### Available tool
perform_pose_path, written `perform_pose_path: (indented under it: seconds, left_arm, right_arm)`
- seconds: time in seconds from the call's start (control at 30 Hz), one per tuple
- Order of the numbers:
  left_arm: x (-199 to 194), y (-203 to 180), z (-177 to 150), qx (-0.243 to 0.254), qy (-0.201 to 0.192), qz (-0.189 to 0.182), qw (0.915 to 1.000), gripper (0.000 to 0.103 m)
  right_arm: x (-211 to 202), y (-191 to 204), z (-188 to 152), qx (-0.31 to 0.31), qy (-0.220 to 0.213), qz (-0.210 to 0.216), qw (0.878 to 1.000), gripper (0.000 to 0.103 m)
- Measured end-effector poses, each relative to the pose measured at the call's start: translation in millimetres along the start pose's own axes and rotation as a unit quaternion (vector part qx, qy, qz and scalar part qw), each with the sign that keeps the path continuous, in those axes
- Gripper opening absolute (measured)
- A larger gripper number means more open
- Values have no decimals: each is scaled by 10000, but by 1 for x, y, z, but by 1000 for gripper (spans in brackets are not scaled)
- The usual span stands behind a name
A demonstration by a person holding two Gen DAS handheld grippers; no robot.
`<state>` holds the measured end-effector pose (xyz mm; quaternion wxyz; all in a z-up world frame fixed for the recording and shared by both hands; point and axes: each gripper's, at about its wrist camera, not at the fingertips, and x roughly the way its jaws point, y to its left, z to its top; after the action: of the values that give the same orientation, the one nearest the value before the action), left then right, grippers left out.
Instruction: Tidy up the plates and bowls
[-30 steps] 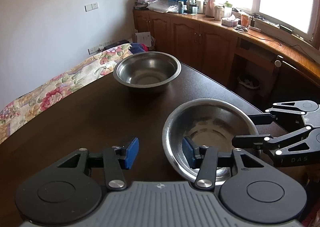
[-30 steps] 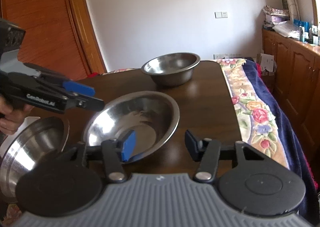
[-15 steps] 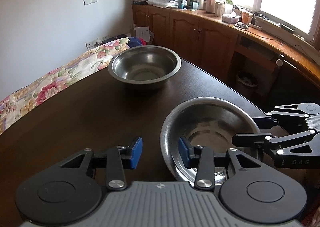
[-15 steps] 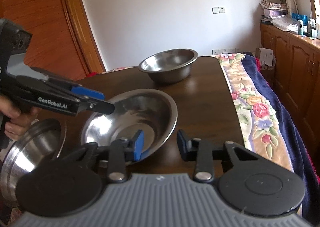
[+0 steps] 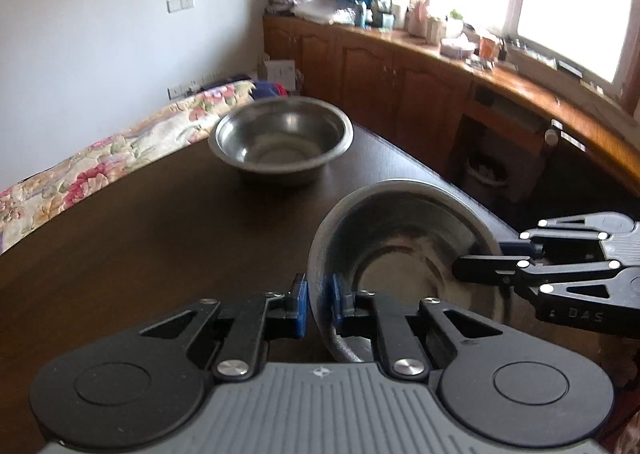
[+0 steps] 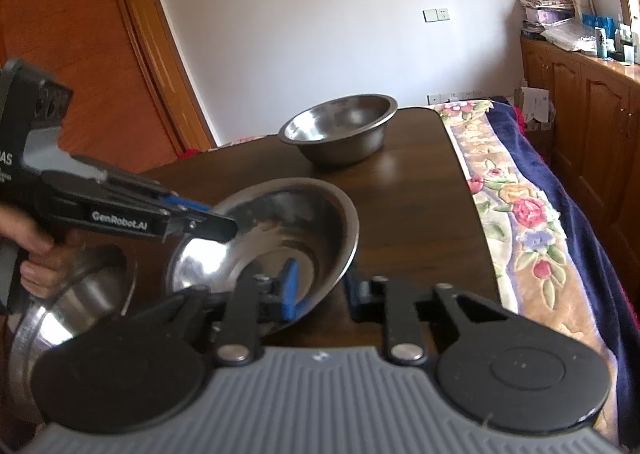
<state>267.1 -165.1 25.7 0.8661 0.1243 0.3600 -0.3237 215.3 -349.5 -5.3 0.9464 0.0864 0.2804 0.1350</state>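
A shallow steel bowl (image 5: 404, 250) is near me on the dark table (image 5: 160, 222), tilted with its near rim raised. My left gripper (image 5: 319, 304) is shut on its near rim. My right gripper (image 6: 322, 290) is shut on the opposite rim of the same bowl (image 6: 280, 238) and shows in the left wrist view (image 5: 480, 268). A deeper steel bowl (image 5: 282, 138) stands upright at the table's far end, also in the right wrist view (image 6: 340, 126). A third steel dish (image 6: 60, 318) lies at the lower left of the right wrist view.
A floral bedcover (image 6: 520, 206) runs along one side of the table. Wooden cabinets (image 5: 400, 82) with a cluttered counter stand under the window. A wooden door (image 6: 80, 74) is behind the left hand.
Both grippers have closed on the near bowl's rim, from open a second ago. The bowl now sits tilted and slightly higher.
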Motion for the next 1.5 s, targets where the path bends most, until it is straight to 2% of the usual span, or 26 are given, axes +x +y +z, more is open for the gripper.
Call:
perform_pose_path:
  seconds: [0.2, 0.43, 0.6, 0.9, 1.2, 1.5]
  left_arm:
    - [-27, -6, 5, -3, -449, -47, 9990, 39]
    - [-70, -21, 2, 72, -1018, 2, 9948, 39]
    - [-100, -22, -4, 39, -1248, 28, 9922, 39]
    - [-141, -18, -37, -129, -1526, 168, 9881, 39]
    - [-154, -2, -81, -549, -1548, 212, 9862, 39]
    - [-148, 15, -125, -1116, -1493, 131, 9824, 39]
  right_arm:
    - [-6, -4, 6, 106, -189, -84, 9997, 12]
    - [-31, 7, 23, 28, -672, -271, 9974, 11]
    - [-49, 23, 29, -141, -930, -329, 9950, 11]
    - [-69, 52, 26, -553, -1171, -194, 9914, 11]
    - [-63, 73, 12, -637, -951, 124, 9933, 11]
    - [-52, 90, -4, -712, -615, 322, 9950, 11]
